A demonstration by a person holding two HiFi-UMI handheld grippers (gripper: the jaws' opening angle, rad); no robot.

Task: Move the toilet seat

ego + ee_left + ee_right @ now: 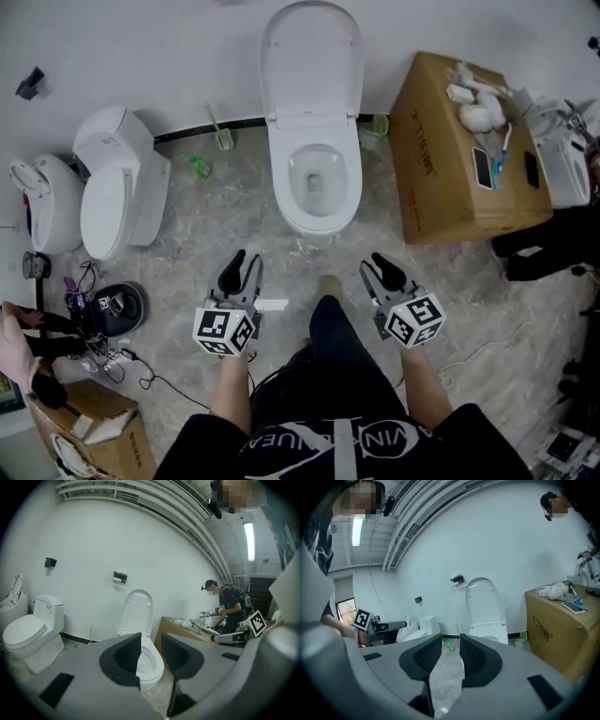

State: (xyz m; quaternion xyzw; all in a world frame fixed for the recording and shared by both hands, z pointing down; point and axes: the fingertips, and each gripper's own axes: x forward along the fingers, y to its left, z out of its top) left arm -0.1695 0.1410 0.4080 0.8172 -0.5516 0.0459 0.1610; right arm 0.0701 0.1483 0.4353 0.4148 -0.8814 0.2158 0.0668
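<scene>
**Both grippers poised short of the toilet**

The toilet seat (pixel 311 61) stands raised against the wall, above the bowl (pixel 315 180). The left gripper (pixel 241 270) and right gripper (pixel 382 272) hover well short of it, fingers apart and empty. The step likely calls for pinching the seat's top edge squarely, then lowering it slowly.

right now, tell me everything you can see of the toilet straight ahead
The white toilet looks like glossy ceramic, with an oval bowl open to view. Its lid stands raised against the wall. It sits on the marbled floor, a cardboard box beside it. Nothing is seen touching it.
</scene>
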